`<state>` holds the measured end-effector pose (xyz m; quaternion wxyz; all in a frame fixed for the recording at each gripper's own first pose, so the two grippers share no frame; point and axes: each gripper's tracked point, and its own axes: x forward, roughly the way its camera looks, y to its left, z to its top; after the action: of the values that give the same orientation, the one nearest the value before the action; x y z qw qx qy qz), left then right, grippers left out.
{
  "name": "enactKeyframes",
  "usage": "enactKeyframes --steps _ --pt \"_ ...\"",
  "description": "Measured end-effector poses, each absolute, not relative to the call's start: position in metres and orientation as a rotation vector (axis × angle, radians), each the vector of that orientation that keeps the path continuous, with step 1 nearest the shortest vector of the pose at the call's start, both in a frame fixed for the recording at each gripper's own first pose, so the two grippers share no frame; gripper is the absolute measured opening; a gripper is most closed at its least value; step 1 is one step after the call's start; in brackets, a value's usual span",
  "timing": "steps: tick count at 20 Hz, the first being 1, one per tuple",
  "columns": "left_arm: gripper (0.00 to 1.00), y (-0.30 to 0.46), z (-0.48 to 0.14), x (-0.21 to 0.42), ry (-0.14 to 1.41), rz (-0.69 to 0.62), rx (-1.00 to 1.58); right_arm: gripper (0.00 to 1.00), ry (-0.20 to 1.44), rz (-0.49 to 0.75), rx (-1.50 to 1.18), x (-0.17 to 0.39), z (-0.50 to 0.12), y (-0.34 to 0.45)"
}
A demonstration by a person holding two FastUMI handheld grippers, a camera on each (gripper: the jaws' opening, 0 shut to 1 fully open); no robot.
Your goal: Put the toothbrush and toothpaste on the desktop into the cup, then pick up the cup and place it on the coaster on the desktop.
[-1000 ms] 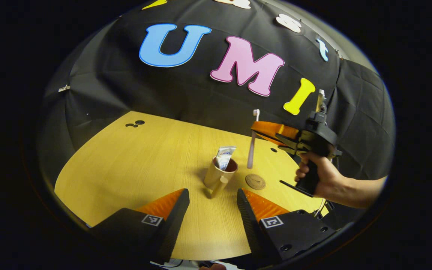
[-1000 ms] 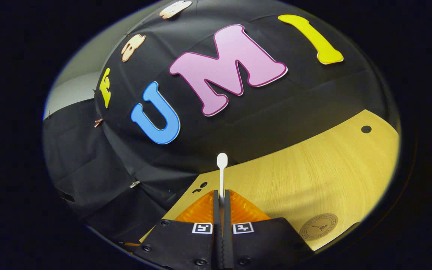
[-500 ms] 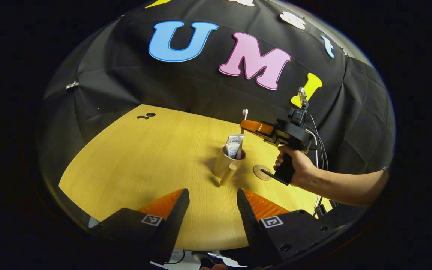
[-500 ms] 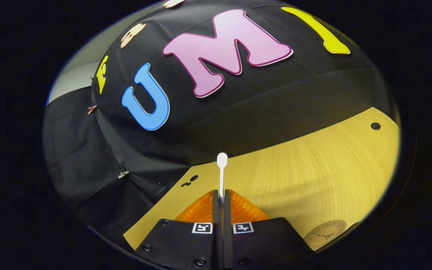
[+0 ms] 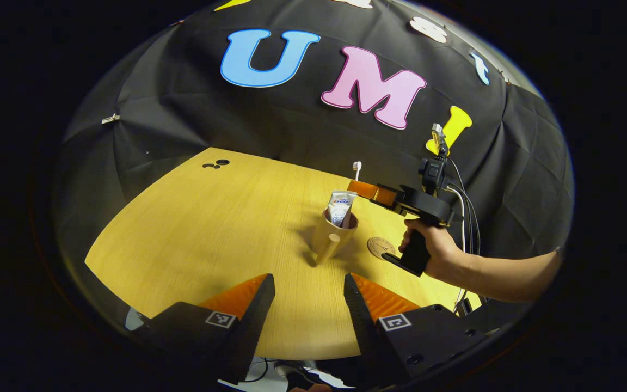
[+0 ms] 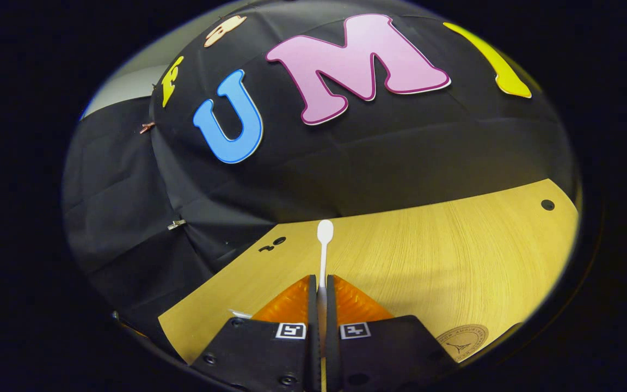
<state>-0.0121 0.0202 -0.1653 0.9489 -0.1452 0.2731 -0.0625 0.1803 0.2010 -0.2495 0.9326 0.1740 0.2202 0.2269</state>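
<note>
A: Wood-grain table (image 5: 194,228), black cloth wall behind. Landmark: the cup (image 5: 333,235). Changes?

B: Right gripper (image 5: 358,187) has carried the toothbrush (image 5: 356,168) from beside the cup to over its mouth and lowered it; fingers closed on the handle. Toothpaste (image 5: 340,207) already stands inside. Coaster (image 5: 381,246) lies just right of the cup.

A: Meaning?

B: Insertion nearly done, I judge; release next. Left gripper (image 5: 309,296) hovers in front of the cup, fingers apart, empty.

A: Hidden?

B: The brush's lower end, behind the toothpaste; whether it has entered the cup, can't tell.
</note>
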Motion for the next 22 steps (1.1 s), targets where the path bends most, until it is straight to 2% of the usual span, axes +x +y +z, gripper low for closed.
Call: enactKeyframes --steps 9,11,16,19,22 --pt "0.80 -0.002 -0.171 -0.003 0.560 -0.143 -0.312 0.10 0.601 0.541 0.372 0.131 -0.266 0.207" --pt "0.80 -0.008 -0.176 0.003 0.576 -0.155 -0.323 0.16 0.630 0.536 0.358 0.124 -0.270 0.200" --pt "0.80 -0.016 -0.193 0.025 0.630 -0.170 -0.299 0.38 0.672 0.530 0.401 0.105 -0.259 0.177" --pt "0.80 -0.019 -0.203 0.043 0.670 -0.174 -0.251 0.45 0.734 0.525 0.485 0.085 -0.254 0.163" --pt "0.80 -0.026 -0.214 0.060 0.739 -0.201 -0.224 0.46 0.755 0.517 0.513 0.062 -0.249 0.141"
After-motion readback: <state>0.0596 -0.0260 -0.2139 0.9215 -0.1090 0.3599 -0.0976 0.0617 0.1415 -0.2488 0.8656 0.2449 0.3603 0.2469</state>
